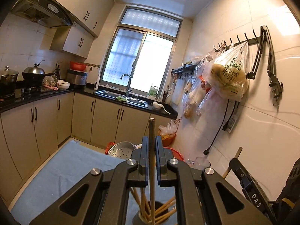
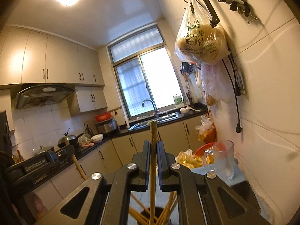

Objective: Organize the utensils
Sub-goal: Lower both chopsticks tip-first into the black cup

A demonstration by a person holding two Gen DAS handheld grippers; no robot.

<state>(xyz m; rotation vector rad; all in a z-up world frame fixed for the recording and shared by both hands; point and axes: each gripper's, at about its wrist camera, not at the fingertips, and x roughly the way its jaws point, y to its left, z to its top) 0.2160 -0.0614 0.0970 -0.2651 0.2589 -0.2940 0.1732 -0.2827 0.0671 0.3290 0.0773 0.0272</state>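
Note:
In the left wrist view my left gripper (image 1: 152,140) is shut on a wooden chopstick (image 1: 151,129) that stands upright between the pads, its dark end above them. Below it a round holder (image 1: 150,213) holds several more chopsticks. My right gripper shows at the right edge (image 1: 243,176) with a chopstick end (image 1: 237,152) sticking up. In the right wrist view my right gripper (image 2: 153,144) is shut on a chopstick (image 2: 153,131) held upright over the same holder (image 2: 151,215). The left gripper (image 2: 46,161) with its chopstick (image 2: 78,166) sits at the left.
A blue cloth (image 1: 61,170) covers the table. A clear glass mug (image 2: 224,161) stands at its far right, with a yellow bag (image 2: 187,160) behind. A steamer pot (image 1: 121,150) and red basket (image 1: 174,152) lie beyond the table. Plastic bags (image 1: 230,75) hang on the right wall.

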